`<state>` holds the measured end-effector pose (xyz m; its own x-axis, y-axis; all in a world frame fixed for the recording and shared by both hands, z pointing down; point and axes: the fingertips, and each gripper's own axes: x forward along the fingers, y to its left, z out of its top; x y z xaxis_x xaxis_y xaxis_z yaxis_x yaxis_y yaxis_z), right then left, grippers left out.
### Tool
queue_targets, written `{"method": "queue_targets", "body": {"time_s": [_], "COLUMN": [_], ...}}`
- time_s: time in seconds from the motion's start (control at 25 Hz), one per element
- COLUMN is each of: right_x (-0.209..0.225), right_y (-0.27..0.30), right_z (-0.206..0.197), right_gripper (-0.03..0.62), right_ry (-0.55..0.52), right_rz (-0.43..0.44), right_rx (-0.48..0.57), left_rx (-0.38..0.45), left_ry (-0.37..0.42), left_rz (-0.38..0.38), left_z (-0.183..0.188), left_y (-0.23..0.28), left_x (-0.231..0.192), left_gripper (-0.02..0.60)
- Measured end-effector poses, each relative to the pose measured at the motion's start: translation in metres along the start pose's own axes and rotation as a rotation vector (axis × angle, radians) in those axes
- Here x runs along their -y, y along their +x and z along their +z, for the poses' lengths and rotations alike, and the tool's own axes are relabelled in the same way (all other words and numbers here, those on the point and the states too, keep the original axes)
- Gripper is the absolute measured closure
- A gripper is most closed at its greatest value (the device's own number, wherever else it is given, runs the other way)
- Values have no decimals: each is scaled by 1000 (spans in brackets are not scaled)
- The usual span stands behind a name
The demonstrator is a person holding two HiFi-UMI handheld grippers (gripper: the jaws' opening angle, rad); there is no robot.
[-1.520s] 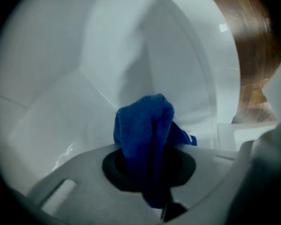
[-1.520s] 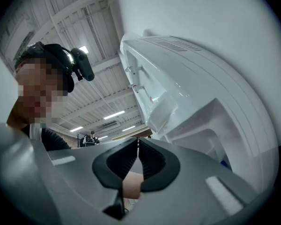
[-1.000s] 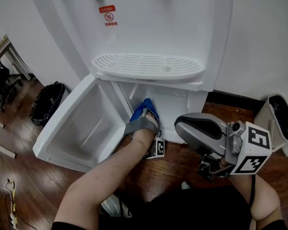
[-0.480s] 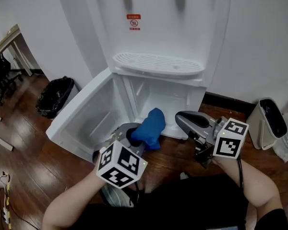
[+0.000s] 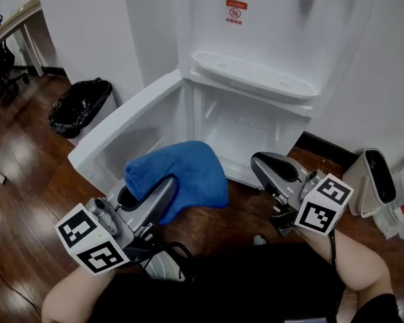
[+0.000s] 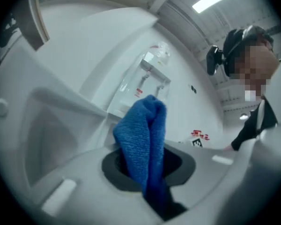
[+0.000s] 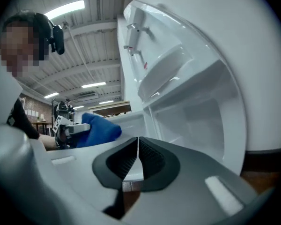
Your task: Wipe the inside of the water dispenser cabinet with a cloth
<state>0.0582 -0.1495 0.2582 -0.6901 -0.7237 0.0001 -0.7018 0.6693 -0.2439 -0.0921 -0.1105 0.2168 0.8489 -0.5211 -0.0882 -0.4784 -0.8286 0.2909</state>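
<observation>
Blue terry cloth (image 5: 188,170) pinched in the left gripper (image 5: 163,194), outside the cabinet.
Nearest, the left gripper's jaws are clamped on the bunched cloth, which hangs in the air above the brown wooden floor (image 5: 20,173), in front of the open white door (image 5: 114,140). To its right, the right gripper (image 5: 261,163) has its jaws pressed together on nothing. Beyond stands the white water dispenser (image 5: 269,32), its lower cabinet (image 5: 246,130) open; a black bin bag (image 5: 81,106) sits farther left.

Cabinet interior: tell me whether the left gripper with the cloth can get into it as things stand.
Probably yes: the door stands swung open, the cabinet interior looks bare, and nothing lies between it and the left gripper, shut on the blue cloth.
</observation>
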Motion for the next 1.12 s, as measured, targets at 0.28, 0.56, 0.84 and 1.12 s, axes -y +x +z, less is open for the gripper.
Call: {"method": "queue_targets", "body": {"time_s": [0.28, 0.56, 0.84, 1.12], "right_x": [-8, -4, -6, -8], "right_y": [1, -3, -5, -3], "right_z": [-3, -1, -2, -8], "right_gripper": [579, 579, 579, 579], "right_ry": [-23, -58, -81, -103], "right_rz": [53, 46, 43, 51], "right_rx": [-3, -4, -12, -36], "left_rx": [-19, -31, -36, -38], "left_ry": [-34, -85, -71, -32], "left_rz": [-51, -18, -52, -63], "left_z": [-20, -27, -25, -24], "left_y": [-4, -6, -3, -3], "left_x": [-11, -14, 2, 6], "left_gripper": [522, 522, 522, 522]}}
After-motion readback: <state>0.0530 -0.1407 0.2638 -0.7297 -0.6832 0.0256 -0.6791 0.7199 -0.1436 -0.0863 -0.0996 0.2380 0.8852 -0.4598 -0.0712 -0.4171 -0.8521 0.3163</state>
